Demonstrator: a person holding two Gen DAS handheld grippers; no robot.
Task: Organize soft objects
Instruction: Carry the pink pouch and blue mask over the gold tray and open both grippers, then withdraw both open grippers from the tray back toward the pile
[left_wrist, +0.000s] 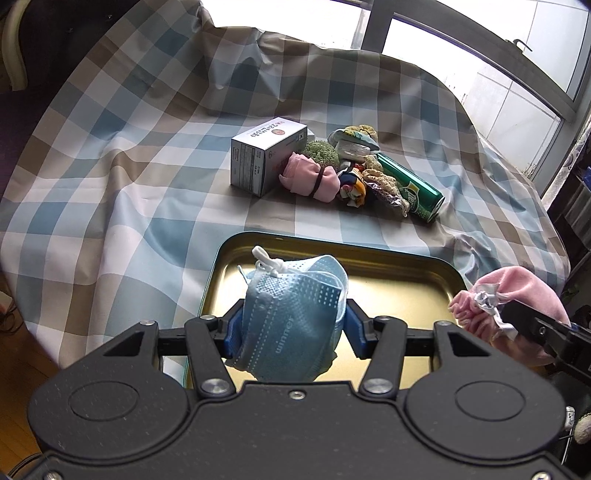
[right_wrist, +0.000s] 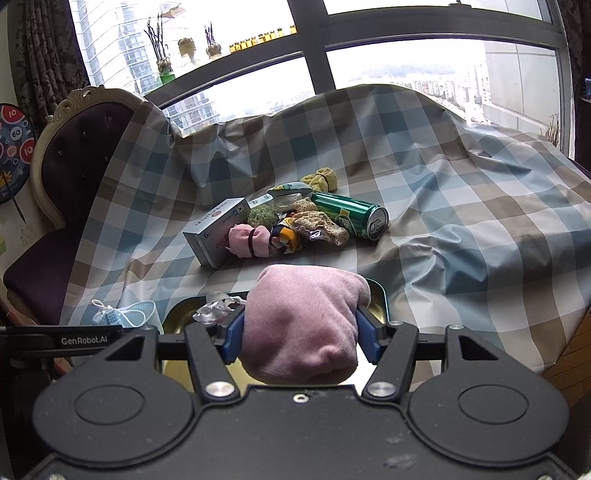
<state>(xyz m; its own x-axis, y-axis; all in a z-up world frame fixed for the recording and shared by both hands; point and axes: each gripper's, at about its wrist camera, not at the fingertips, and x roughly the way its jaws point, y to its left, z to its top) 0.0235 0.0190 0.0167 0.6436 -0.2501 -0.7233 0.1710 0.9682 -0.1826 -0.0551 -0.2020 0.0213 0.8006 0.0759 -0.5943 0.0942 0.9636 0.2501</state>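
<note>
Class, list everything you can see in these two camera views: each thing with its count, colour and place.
Face mask: one, light blue, in left gripper, over tray.
Pouch: one, pink, in right gripper, over tray.
Tray: one, gold inside, near table edge.
Box: one, white, left of pile.
Can: one, green, lying right of pile.
Soft pile: several; pink, green, yellow, mixed; between box and can.
Tablecloth: one, checked, covering table.
Chair: one, dark purple, far left.
Left gripper: one, black, blue pads.
Right gripper: same.

"winner" on the blue face mask (left_wrist: 291, 317), "GenRobot.AI" on the left gripper (right_wrist: 84, 340), "10", "60", "80" on the dartboard (right_wrist: 14, 147)
</note>
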